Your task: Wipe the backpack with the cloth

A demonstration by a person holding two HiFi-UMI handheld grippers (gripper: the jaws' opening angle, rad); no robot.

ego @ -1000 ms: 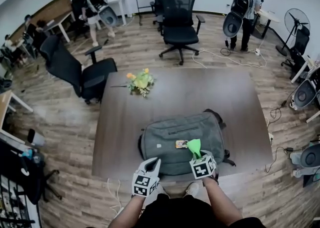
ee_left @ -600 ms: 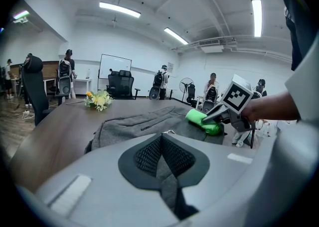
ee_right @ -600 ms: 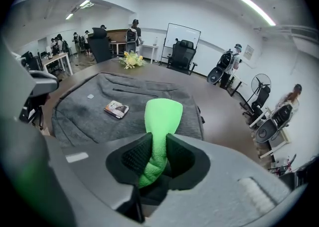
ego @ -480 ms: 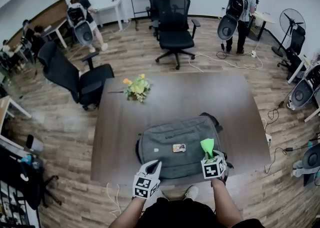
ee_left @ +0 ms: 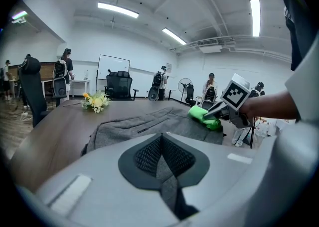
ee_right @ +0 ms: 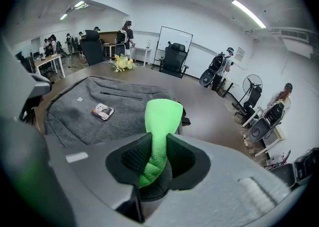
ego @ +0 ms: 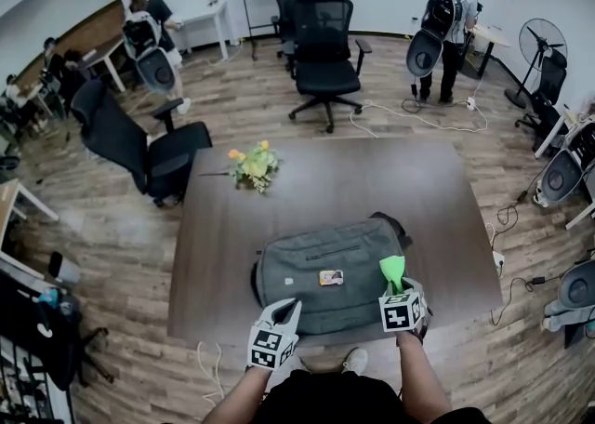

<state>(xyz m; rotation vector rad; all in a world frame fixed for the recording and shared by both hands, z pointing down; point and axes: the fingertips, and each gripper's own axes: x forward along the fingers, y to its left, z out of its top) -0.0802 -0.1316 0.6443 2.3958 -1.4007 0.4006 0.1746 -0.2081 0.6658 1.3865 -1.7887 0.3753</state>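
Presently: right gripper [ee_right: 157, 159] jaws clamp limp, light green cloth [ee_right: 162, 116] at its bunch; left gripper [ee_left: 162, 144] jaws together, empty; soft grey fabric backpack [ego: 316, 259] likely yields.

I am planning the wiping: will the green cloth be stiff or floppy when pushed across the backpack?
Probably floppy: the cloth stands up from the right gripper only as a bunched, folded tuft. It looks fluffy and light, so it would likely bend over and drag a little on the woven backpack.
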